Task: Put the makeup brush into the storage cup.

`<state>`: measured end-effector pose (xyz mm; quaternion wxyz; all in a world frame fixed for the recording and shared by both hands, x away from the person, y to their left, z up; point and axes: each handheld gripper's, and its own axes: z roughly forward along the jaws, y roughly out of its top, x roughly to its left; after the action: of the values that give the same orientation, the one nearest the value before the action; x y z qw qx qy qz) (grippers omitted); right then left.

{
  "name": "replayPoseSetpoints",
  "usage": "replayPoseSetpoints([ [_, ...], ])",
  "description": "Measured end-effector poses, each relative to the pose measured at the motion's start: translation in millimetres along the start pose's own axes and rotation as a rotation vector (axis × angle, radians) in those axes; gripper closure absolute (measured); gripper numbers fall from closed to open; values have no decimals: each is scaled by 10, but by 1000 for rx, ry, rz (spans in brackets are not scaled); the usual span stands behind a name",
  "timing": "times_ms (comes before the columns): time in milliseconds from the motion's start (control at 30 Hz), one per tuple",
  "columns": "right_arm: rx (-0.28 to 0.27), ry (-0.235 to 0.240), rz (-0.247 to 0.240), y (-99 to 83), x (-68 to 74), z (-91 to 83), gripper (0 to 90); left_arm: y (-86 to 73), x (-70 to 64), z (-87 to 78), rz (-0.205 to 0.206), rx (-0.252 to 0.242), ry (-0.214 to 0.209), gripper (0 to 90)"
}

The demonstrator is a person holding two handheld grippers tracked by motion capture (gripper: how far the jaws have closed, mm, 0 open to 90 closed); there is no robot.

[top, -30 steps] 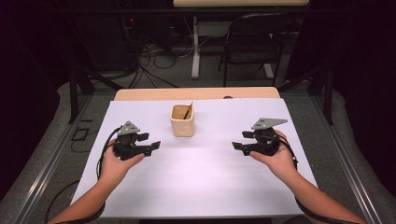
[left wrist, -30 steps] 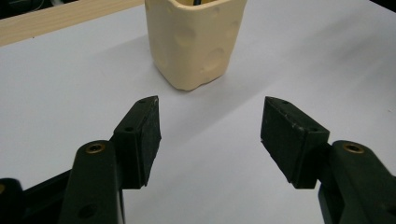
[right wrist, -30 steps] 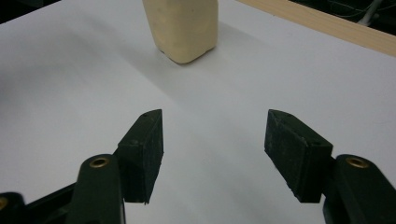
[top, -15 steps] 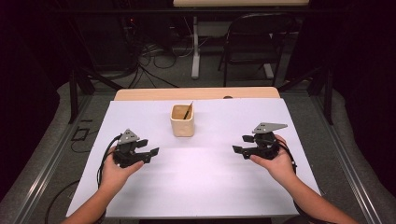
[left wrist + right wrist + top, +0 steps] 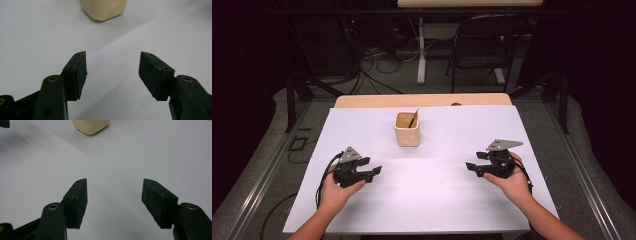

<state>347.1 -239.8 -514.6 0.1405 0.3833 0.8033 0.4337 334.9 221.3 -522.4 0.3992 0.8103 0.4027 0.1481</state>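
A cream-coloured cup stands upright a little back of the middle of the table, with a thin dark stick leaning inside it against the right rim. It stands free, well apart from both grippers. In the left gripper view the cup's base sits at the top edge, ahead of the jaws; the right gripper view shows it the same way.

The left gripper lies low at the front left, held in a hand, jaws spread wide with nothing between them. The right gripper sits at the front right in the other hand, jaws likewise wide apart and holding nothing. Both point inward toward the table's centre.

The table is covered by a smooth white sheet; a strip of bare wood shows along its far edge. Beyond it the room is dark: grey floor, a black folding chair, a white table leg and tangled cables
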Motion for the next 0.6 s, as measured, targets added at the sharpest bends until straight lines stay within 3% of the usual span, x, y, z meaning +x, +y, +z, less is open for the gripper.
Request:
replayPoseSetpoints([
  [600,-7,-21,37,-254,-36,-30,375,-124,-12,33,-28,-13,-4,397],
])
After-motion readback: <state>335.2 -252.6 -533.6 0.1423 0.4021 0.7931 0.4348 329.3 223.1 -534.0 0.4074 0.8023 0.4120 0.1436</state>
